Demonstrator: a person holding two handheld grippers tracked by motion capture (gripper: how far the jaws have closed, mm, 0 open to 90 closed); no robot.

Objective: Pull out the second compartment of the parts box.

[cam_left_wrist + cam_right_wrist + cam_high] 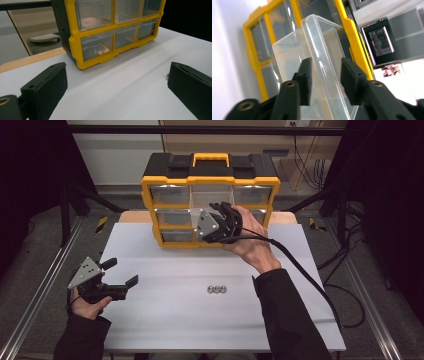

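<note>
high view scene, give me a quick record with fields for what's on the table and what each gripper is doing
surface: white table top
organizer: yellow and black drawer cabinet standing upright at the far edge, clear drawers
drawer: one clear plastic drawer pulled partway out of the cabinet
right gripper: at that drawer, the drawer's wall between its jaws, pads slightly apart from it
left gripper: jaws wide open, holding nothing, low over the near left of the table
small parts: three small metal nuts in a row, near the table's middle
</note>
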